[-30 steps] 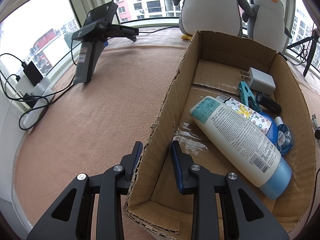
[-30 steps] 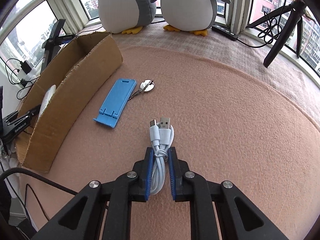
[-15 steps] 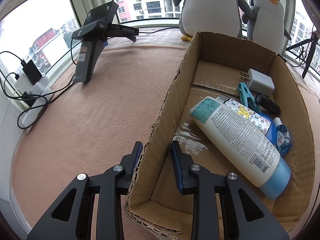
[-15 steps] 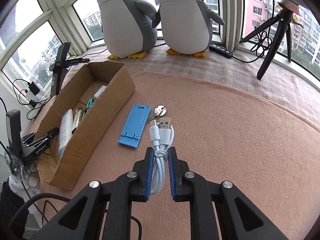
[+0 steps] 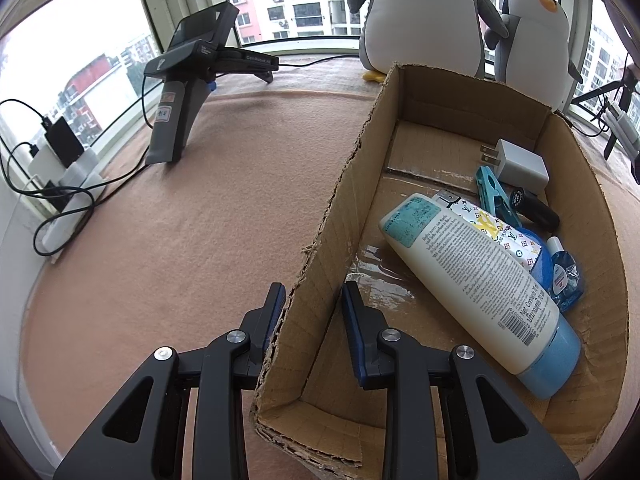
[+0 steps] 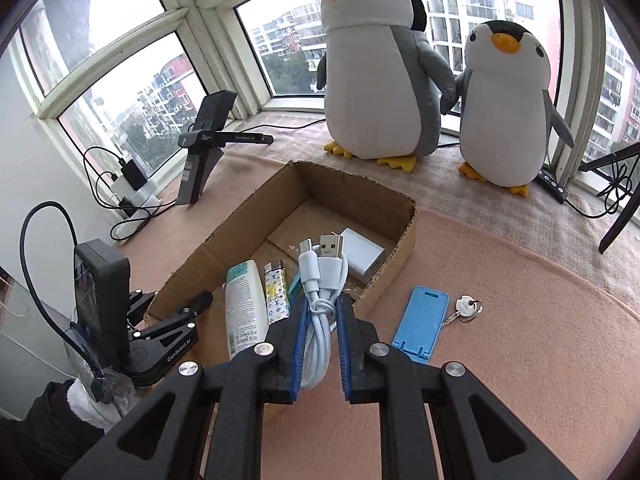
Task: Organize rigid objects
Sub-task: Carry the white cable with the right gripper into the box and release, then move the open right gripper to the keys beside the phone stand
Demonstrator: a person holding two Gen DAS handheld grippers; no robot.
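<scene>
Cable [image 6: 318, 312], white USB type, coiled & bundled, sits pinched between the blue pads of the right gripper [image 6: 319, 340], plugs sticking out fwd past the fingertips; it hangs above the near end of the cardboard box [image 6: 404, 236], which lies ahead & slightly left of that tool. Only the right wrist view shows the cable, plus the blue phone stand [image 6: 420, 322] and key [image 6: 466, 308] lying on the pink cloth just ahead-right of the fingers, outside the box, key touching the stand's far corner; it also shows the left gripper [image 6: 172, 320] from outside, at the box's near-left corner. Left wrist view gives what that angle hides: the left gripper [image 5: 312, 308] straddles the box's left wall [image 5: 320, 248], one finger outside, one inside, jaws narrow w/ a visible gap on the inner side; can't tell if the outer pad really presses the cardboard. Box contents, clearest from the left cam, all ahead-right of its fingers: big white lotion tube [image 5: 480, 288] w/ blue cap lying diagonal, patterned lighter [image 5: 488, 224] tucked beside it, small blue bottle [image 5: 564, 276] vs the right wall, teal clip [image 5: 494, 196], black cylinder [image 5: 534, 208], white charger plug [image 5: 518, 162] toward the far end. Two plush penguins [image 6: 380, 76] stand beyond the box by the window; spare gripper on a stand [image 5: 188, 80] far left.
</scene>
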